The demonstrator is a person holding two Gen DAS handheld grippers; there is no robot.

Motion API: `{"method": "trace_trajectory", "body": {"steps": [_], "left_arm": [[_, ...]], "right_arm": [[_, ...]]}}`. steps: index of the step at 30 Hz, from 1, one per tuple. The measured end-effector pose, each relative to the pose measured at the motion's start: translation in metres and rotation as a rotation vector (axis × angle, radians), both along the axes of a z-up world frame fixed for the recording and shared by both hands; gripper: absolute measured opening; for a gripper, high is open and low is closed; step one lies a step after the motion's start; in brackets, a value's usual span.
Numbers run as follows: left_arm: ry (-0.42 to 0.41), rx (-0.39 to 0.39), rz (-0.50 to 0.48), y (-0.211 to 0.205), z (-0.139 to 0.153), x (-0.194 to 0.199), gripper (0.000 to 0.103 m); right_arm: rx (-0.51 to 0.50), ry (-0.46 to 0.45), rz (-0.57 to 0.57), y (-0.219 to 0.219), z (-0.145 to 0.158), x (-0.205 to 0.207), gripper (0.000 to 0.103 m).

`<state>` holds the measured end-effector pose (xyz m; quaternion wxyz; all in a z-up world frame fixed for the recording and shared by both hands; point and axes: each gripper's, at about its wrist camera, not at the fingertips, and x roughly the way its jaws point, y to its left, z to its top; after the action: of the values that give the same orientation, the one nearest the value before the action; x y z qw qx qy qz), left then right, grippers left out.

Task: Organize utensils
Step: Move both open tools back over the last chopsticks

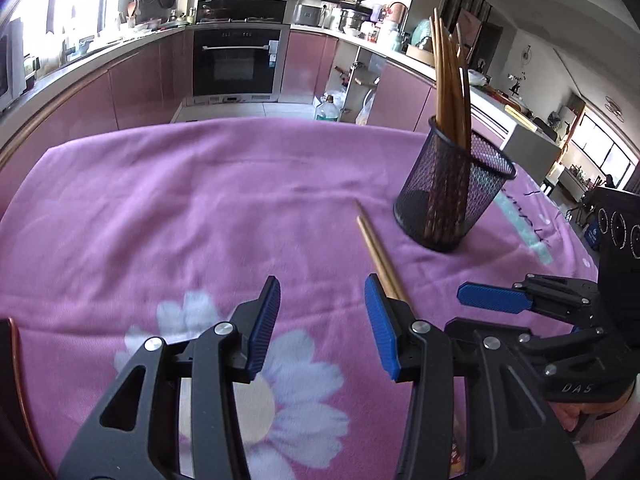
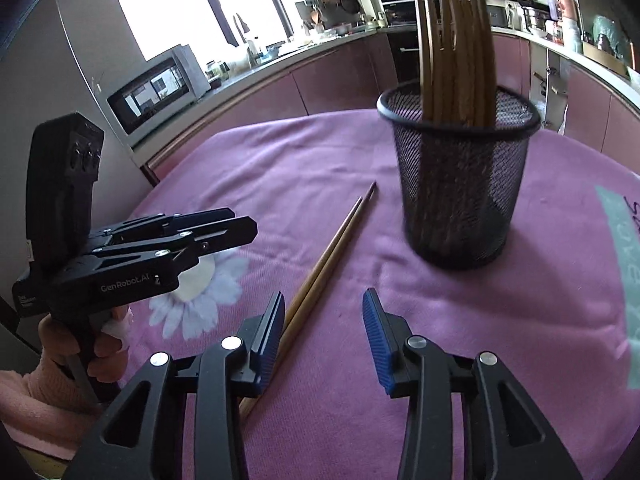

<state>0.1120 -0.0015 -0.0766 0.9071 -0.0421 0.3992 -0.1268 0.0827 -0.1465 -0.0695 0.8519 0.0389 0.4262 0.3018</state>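
Left wrist view: left gripper (image 1: 322,326) jaws spread apart, nothing between them. Two loose chopsticks (image 1: 378,256) lie on the pink-clothed worktop (image 1: 180,200) — near ends hidden behind the right-hand pad. Mesh holder (image 1: 452,192) of chopsticks stands just beyond.

Right wrist view: right gripper (image 2: 324,342) jaws apart, empty — loose chopsticks (image 2: 334,246) run past its left pad toward the mesh holder (image 2: 460,176).

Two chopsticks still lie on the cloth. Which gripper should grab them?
Right, probably. The right gripper is open with the loose chopsticks just beside its left finger. The left gripper, also open, sits farther left of them.
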Motion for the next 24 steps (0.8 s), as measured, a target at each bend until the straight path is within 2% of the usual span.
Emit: {"method": "trace_trajectory", "body": {"steps": [10, 24], "left_arm": [[0.009, -0.010, 0.001, -0.002, -0.001, -0.003, 0.044], [0.019, 0.006, -0.051, -0.015, -0.005, -0.008, 0.044]], "right_arm": [[-0.078, 0.000, 0.027, 0.024, -0.008, -0.006, 0.033], [-0.131, -0.015, 0.005, 0.012, -0.009, -0.011, 0.032]]}}
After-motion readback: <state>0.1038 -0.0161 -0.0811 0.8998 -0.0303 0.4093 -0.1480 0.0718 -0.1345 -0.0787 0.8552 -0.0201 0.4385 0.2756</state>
